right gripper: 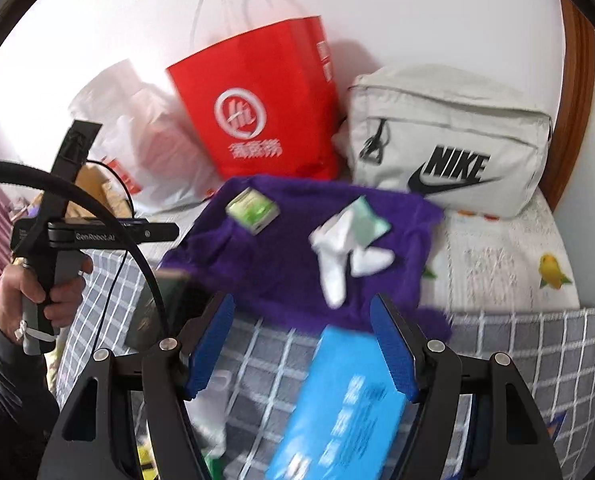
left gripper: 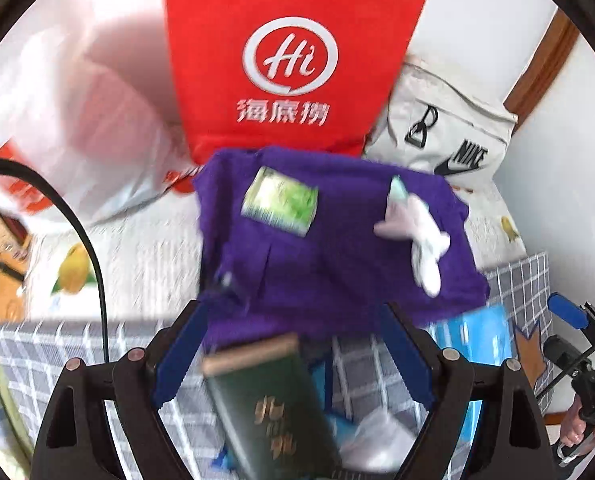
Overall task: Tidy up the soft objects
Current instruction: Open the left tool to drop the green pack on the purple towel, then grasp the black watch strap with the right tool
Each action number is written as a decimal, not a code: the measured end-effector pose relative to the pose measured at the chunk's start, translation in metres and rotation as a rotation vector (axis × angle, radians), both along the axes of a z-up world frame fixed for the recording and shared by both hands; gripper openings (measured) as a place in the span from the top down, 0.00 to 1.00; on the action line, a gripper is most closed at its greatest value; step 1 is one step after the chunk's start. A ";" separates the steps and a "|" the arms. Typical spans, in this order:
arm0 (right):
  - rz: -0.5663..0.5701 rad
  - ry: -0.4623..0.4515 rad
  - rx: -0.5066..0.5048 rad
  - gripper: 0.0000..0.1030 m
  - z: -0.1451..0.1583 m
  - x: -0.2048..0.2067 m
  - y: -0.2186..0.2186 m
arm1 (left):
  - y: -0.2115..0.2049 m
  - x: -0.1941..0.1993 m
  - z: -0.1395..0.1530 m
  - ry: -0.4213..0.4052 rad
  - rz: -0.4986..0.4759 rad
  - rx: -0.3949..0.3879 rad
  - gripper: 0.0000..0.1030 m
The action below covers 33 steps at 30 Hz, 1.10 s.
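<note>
A purple cloth (left gripper: 337, 248) (right gripper: 293, 256) lies spread on the bed. On it rest a small green packet (left gripper: 281, 202) (right gripper: 253, 210) and white socks (left gripper: 421, 236) (right gripper: 345, 256) with a pale green piece. My left gripper (left gripper: 297, 332) is open above the cloth's near edge, with a dark green box (left gripper: 269, 404) between its fingers. My right gripper (right gripper: 303, 332) is open over the cloth's near edge, with a blue packet (right gripper: 341, 408) below it. The left gripper's handle (right gripper: 57, 236) shows in the right wrist view.
A red paper bag (left gripper: 293, 56) (right gripper: 261, 104), a grey Nike bag (left gripper: 449, 136) (right gripper: 449, 140) and a white plastic bag (left gripper: 77, 112) (right gripper: 137, 128) stand against the wall. A grey checked blanket (left gripper: 57, 356) (right gripper: 537, 360) covers the near bed.
</note>
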State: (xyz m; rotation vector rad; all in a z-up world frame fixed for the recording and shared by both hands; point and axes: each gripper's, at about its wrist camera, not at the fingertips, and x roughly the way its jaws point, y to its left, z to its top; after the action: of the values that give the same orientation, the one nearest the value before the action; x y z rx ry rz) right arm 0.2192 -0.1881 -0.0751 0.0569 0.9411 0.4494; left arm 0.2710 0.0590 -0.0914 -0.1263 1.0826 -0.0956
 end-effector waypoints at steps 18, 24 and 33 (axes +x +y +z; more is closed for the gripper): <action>0.324 0.124 -0.052 0.43 -0.069 -0.096 0.099 | 0.050 -0.173 -0.018 -0.058 0.095 -0.083 0.16; 0.351 0.149 -0.188 0.59 -0.101 -0.090 0.124 | 0.061 -0.193 -0.034 -0.045 0.121 -0.144 0.16; 0.310 0.164 -0.161 0.85 -0.089 -0.096 0.103 | 0.069 -0.203 -0.042 -0.049 0.142 -0.174 0.16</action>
State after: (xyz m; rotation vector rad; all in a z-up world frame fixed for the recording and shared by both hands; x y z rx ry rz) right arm 0.1232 -0.0851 -0.1643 -0.2040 1.1505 0.6598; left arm 0.0676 0.1276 -0.1333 -0.3554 1.0121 -0.0650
